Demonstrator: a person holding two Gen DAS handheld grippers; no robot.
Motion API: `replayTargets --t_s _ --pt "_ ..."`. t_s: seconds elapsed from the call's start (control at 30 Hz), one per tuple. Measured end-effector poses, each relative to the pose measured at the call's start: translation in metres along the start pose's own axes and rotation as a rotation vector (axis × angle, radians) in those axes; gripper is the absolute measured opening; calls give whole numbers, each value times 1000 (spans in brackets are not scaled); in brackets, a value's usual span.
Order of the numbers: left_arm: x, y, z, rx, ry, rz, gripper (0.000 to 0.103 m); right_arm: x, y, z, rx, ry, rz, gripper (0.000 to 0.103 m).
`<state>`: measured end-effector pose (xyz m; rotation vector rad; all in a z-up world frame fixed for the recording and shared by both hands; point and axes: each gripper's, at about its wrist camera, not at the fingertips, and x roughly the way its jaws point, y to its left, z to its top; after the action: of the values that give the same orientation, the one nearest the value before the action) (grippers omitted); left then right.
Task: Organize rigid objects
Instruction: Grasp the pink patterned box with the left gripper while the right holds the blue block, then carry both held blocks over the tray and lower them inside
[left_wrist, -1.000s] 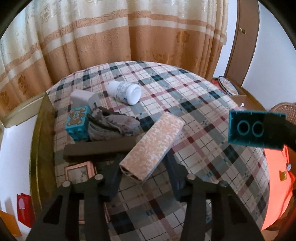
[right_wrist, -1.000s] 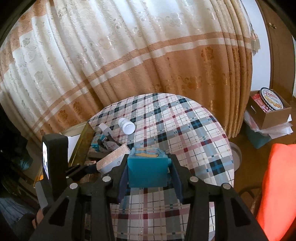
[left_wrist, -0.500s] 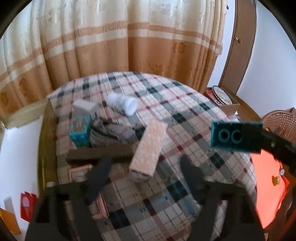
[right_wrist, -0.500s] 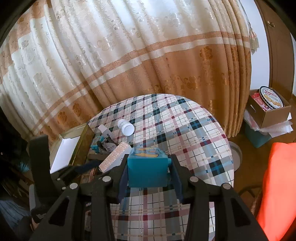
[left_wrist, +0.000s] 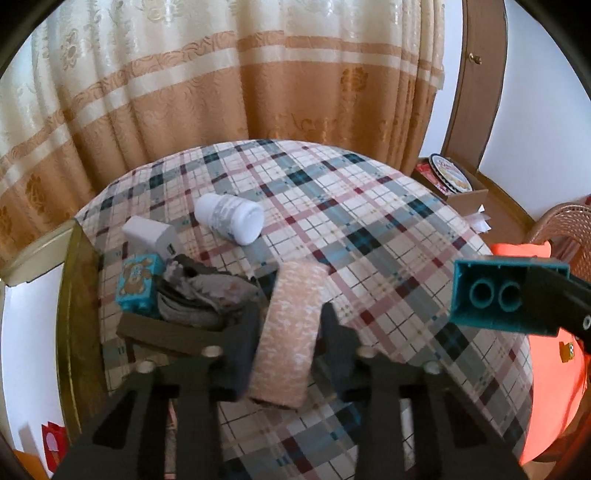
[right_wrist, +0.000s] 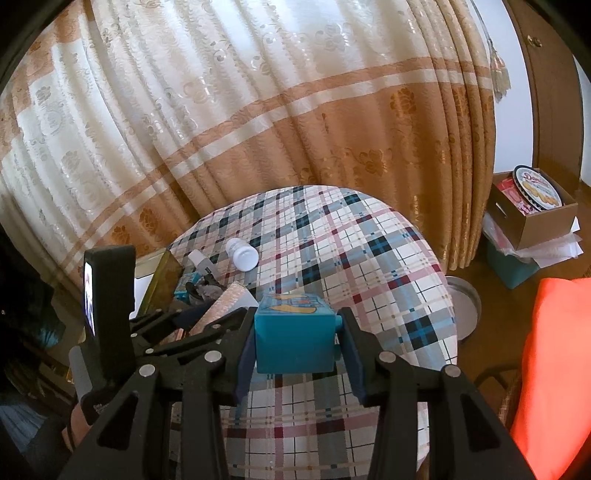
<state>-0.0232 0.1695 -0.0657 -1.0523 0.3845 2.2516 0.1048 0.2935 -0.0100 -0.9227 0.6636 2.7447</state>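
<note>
**Left gripper aligned on the peach box; teal block held aloft**

The left gripper (left_wrist: 288, 332) has been brought down and forward since a second ago, so that the peach patterned box (left_wrist: 290, 325), formerly angled across the view, is now bracketed lengthwise by the spread fingers. Contact cannot be confirmed; closure is judged the next step. The teal block (right_wrist: 293, 338) is kept pinched in the right gripper (right_wrist: 295, 354) above the plaid table (right_wrist: 369, 258), awaiting placement. The white bottle (left_wrist: 231, 218) is unmoved.

Only text you can partly read: script starting "Dan…" on the round blue biscuit tin (right_wrist: 537, 186); rest illegible.
</note>
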Motion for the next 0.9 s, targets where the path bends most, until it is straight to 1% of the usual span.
replayTargets --t_s 0.13,0.3,0.43,0.53,0.73,0.83,0.9 --pt "-9 9 -3 -73 -7 -85 25 -2 3 1 0 -5 -2 45" --pt "-41 16 -7 -120 -89 -112 25 -5 13 1 -18 -14 -4 45" --pt "-72 25 -11 -147 -155 -100 25 -7 23 2 -30 -19 3 45" --pt "-92 41 -19 -186 -195 -75 25 -9 35 4 -52 -28 14 45" --pt "-124 83 -33 -247 -247 49 25 -6 71 8 -106 -38 68 45" --pt "-133 104 -39 -279 -257 106 25 -3 95 8 -136 -39 105 45" --pt "-137 118 -43 -306 -264 122 25 0 113 8 -159 -40 135 45"
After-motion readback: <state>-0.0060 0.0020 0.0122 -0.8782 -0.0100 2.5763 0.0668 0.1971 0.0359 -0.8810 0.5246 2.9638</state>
